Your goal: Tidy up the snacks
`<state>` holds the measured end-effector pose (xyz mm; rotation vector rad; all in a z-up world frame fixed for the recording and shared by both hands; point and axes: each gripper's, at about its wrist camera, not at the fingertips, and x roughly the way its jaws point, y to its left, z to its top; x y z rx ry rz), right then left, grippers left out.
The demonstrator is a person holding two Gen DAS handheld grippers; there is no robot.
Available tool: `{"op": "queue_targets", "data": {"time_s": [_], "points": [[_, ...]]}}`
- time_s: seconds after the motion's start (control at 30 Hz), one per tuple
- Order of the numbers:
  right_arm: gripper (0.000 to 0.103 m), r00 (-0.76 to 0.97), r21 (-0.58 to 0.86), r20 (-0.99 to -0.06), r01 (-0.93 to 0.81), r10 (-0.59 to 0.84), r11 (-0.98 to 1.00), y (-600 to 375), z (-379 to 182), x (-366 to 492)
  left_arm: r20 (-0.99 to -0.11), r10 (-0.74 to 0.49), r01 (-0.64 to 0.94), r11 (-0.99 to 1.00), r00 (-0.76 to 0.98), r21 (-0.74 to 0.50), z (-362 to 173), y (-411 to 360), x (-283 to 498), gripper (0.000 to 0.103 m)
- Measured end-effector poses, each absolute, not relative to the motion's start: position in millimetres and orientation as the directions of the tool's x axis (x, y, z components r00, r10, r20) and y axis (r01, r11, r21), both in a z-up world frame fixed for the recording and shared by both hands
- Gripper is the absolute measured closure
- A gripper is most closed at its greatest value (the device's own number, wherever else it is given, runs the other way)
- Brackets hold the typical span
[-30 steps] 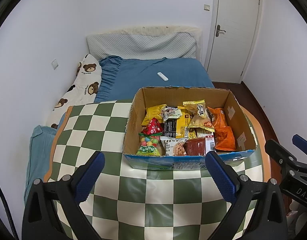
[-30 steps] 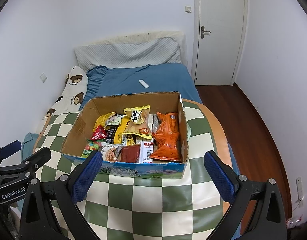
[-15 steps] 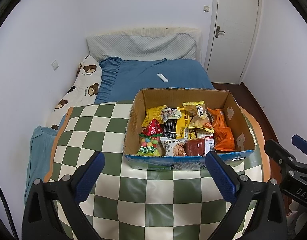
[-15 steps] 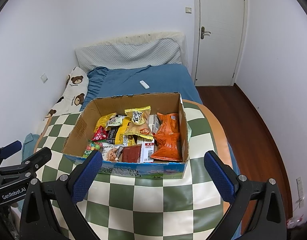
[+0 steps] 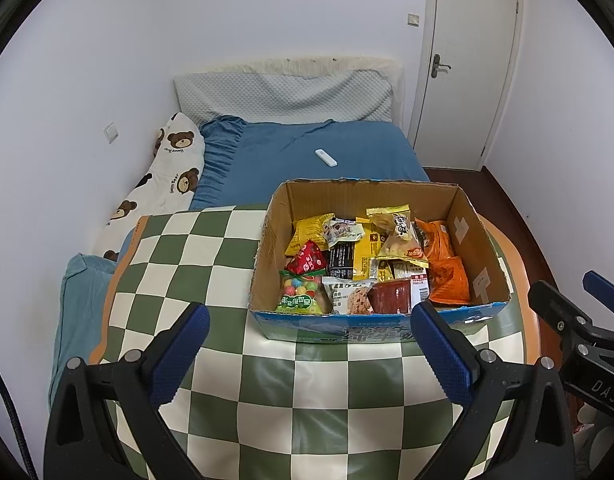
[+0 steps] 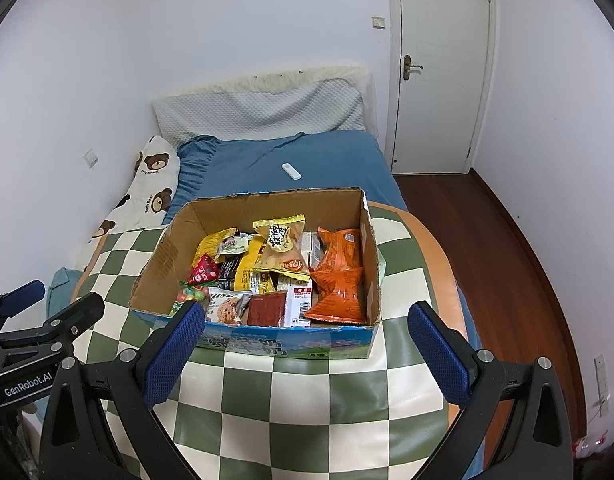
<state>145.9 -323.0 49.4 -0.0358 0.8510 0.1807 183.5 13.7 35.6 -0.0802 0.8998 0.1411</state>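
Snacks in crinkly packets fill an open brown cardboard box with a blue printed front (image 5: pixel 381 328), which sits on the green-and-cream checkered counter (image 5: pixel 235 392) in the centre-right of the left wrist view and in the middle of the right wrist view. Inside, a clear bag of coloured candy balls (image 5: pixel 301 294) lies in the near left corner with a red triangular packet (image 5: pixel 308 258) just behind it. An oat cookie packet (image 5: pixel 349 298) and a dark red flat packet (image 5: pixel 391 298) lie along the near wall, yellow packets (image 5: pixel 397 234) pile in the middle, and two orange pouches (image 6: pixel 341 276) lie against the right wall.

The left claw (image 5: pixel 307 354) is spread wide and holds nothing, its blue-padded fingers (image 5: pixel 179 354) low in the frame over the counter, short of the box. The right claw (image 6: pixel 305 352) is equally wide and holds nothing; in its own view its left finger (image 6: pixel 173 354) overlaps the near left corner of the box and hides part of the candy bag, though whether it touches the cardboard cannot be told.

Behind the counter, in the upper half of both views, is a bed with a blue sheet (image 5: pixel 291 160), a white remote (image 5: pixel 326 157) lying on it, a grey quilted pillow (image 5: pixel 283 94) against the wall and a white bear-print cushion (image 5: pixel 163 184) at the left. A white door (image 6: pixel 443 64) is shut at the upper right, above a dark wooden floor (image 6: pixel 491 240).
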Motion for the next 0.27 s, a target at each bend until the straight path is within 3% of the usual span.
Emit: {"op": "queue_targets", "data": {"time_s": [0.27], "points": [[0.0, 0.645, 0.042, -0.75, -0.173, 0.145, 0.984, -323.3, 50.3, 144.8, -0.775, 0.093, -0.157, 0.988, 0.625, -0.008, 37.9, 17.9, 179.1, 0.0]]}}
